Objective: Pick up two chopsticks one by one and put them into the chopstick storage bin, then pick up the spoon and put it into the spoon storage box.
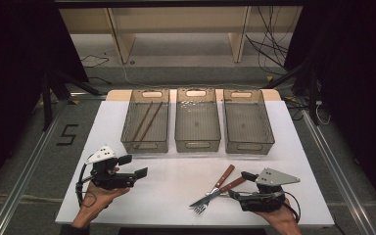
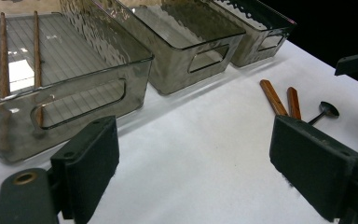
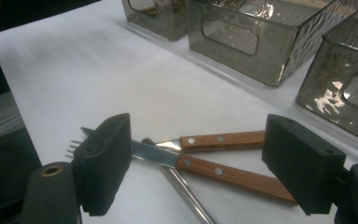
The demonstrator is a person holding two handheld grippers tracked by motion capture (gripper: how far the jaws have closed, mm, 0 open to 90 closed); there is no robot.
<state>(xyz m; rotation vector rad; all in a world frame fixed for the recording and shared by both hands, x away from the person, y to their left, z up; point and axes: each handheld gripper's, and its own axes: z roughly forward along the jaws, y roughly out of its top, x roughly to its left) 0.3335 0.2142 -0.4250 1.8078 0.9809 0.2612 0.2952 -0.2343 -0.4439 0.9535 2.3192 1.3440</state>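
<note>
A wooden-handled knife [image 1: 231, 185] and a wooden-handled fork [image 1: 224, 174] lie crossed on the white table [image 1: 176, 191] near its front right. A metal spoon [image 3: 186, 195] lies under them. My right gripper [image 1: 240, 185] is open just right of the cutlery. In the right gripper view its jaws stand on either side of the knife [image 3: 235, 176] and fork [image 3: 221, 139], touching neither. My left gripper [image 1: 133, 166] is open at the front left, holding nothing. Two brown chopsticks [image 1: 146, 120] lie in the left bin [image 1: 145, 146].
Three grey see-through bins stand in a row at the back: the left bin [image 2: 88, 100], a middle bin [image 1: 198, 145] and a right bin [image 1: 249, 146], the last two with nothing inside. Bare white table lies between my grippers.
</note>
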